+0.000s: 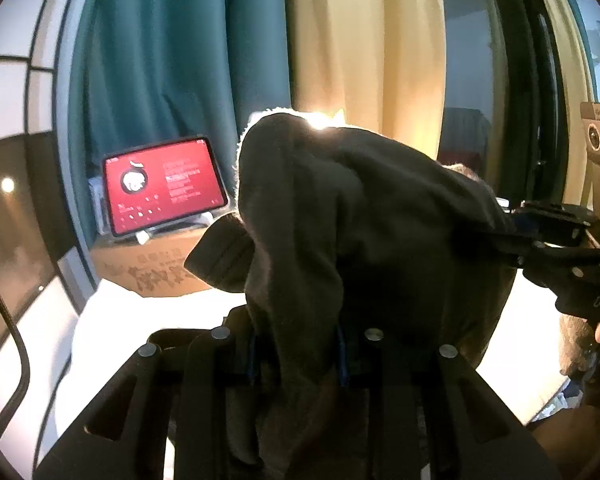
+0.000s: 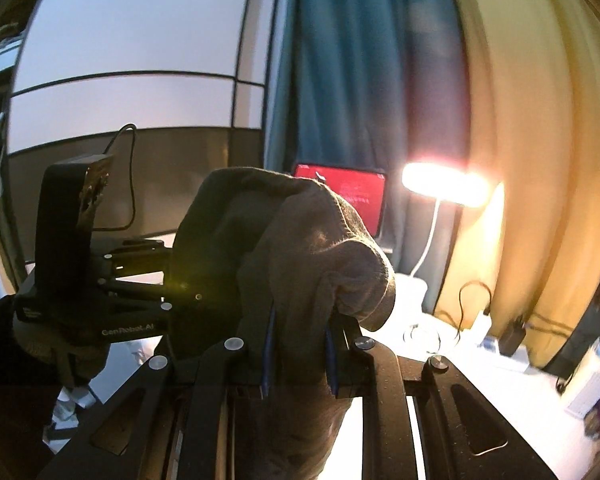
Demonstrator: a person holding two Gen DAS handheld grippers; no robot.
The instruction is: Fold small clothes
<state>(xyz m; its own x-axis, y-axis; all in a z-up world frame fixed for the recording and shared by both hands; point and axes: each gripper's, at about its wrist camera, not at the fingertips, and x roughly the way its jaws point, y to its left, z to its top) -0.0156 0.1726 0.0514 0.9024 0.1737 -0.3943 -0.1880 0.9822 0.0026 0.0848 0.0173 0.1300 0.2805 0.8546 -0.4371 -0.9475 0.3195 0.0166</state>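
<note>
A small dark grey-brown knitted garment [image 1: 364, 216] hangs in the air between both grippers, bunched and draped over them. My left gripper [image 1: 298, 356] is shut on one edge of it, the cloth pinched between its blue pads. In the right wrist view my right gripper [image 2: 298, 356] is shut on another edge of the same garment [image 2: 300, 240]. The right gripper [image 1: 512, 244] also shows at the right of the left wrist view, and the left gripper [image 2: 168, 280] at the left of the right wrist view. The cloth hides the fingertips of both.
A tablet [image 1: 164, 186] with a red screen stands on a cardboard box [image 1: 156, 268] at the back of the white table [image 1: 112, 320]. A lit lamp [image 2: 444, 184], cables and small chargers [image 2: 512, 336] sit at the right. Teal and cream curtains hang behind.
</note>
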